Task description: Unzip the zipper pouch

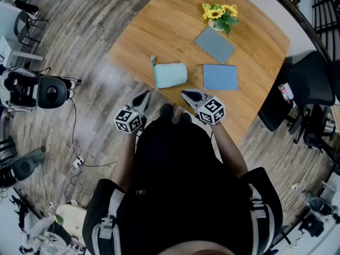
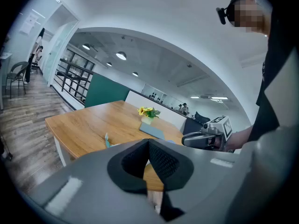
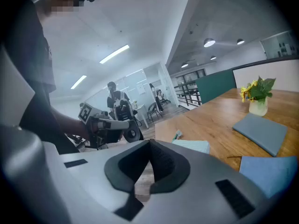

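On wooden table, rounded, perhaps fabric pouch

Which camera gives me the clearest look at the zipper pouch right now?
Head view: the whole zipper pouch shows from above, unobstructed. Both gripper views catch only a low, partly hidden sliver of it.

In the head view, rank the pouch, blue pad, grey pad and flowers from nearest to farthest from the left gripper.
From the left gripper:
1. Pouch, just ahead of it.
2. Blue pad, right of the pouch.
3. Grey pad, behind the blue one.
4. Flowers, farthest back.
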`<act>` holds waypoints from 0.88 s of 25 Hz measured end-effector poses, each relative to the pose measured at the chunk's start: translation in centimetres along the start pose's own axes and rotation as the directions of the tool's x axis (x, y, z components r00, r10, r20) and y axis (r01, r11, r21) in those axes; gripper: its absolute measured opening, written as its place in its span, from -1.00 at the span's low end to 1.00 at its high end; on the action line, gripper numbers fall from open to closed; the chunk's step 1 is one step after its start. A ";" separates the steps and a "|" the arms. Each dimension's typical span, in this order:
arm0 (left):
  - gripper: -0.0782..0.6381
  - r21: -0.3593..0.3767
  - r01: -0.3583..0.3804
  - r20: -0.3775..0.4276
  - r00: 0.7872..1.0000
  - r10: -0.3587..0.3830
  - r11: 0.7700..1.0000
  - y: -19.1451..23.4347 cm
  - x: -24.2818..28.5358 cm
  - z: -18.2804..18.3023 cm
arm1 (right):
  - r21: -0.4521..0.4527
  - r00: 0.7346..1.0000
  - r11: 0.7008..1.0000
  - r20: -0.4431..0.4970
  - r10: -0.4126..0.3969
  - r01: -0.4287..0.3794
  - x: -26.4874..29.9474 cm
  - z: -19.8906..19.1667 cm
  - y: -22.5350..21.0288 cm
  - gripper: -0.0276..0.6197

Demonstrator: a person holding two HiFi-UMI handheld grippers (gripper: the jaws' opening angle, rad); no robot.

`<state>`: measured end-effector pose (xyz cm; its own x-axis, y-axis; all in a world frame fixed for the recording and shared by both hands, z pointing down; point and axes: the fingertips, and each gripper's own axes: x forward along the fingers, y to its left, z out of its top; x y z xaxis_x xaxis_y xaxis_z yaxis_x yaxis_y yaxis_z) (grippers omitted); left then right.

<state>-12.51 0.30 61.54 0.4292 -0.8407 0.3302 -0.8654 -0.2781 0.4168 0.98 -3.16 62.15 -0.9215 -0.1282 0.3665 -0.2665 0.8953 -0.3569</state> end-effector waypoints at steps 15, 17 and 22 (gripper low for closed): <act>-0.80 0.027 0.040 -0.018 0.999 -0.040 0.999 1.7 0.6 0.7 | 0.023 0.999 0.999 0.005 -0.035 0.035 1.9 0.5 -0.3 -0.91; -0.80 0.039 0.042 -0.023 0.999 -0.041 0.998 1.8 0.7 0.6 | 0.035 0.999 0.999 0.009 -0.040 0.040 2.0 0.4 -0.5 -0.91; -0.78 0.060 0.038 -0.012 0.999 -0.037 0.997 2.0 0.6 0.8 | 0.041 0.999 0.998 0.005 -0.049 0.049 2.1 0.0 -0.5 -0.89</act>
<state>-14.23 -1.15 61.88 0.4641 -0.8243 0.3242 -0.8626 -0.3374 0.3770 -0.88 -3.86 63.07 -0.9085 -0.1742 0.3798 -0.3229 0.8696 -0.3736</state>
